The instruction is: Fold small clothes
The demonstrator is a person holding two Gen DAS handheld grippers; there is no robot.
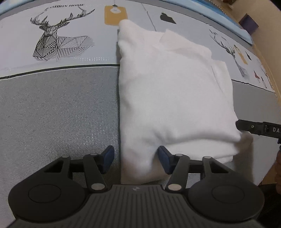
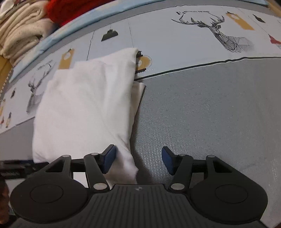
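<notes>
A white garment (image 1: 168, 94) lies folded into a rough rectangle on the grey and deer-print cloth. My left gripper (image 1: 136, 158) is open, and the garment's near left corner lies between its blue pads. In the right wrist view the same garment (image 2: 86, 105) lies left of centre. My right gripper (image 2: 138, 160) is open, with the garment's near right corner between its pads. The right gripper's finger (image 1: 254, 127) shows at the garment's right edge in the left wrist view.
The bed cover has a grey woven band (image 2: 210, 114) and a pale band printed with deer (image 1: 58, 40) and tags. A pile of cream (image 2: 21, 31) and red (image 2: 70, 8) clothes lies at the far left in the right wrist view.
</notes>
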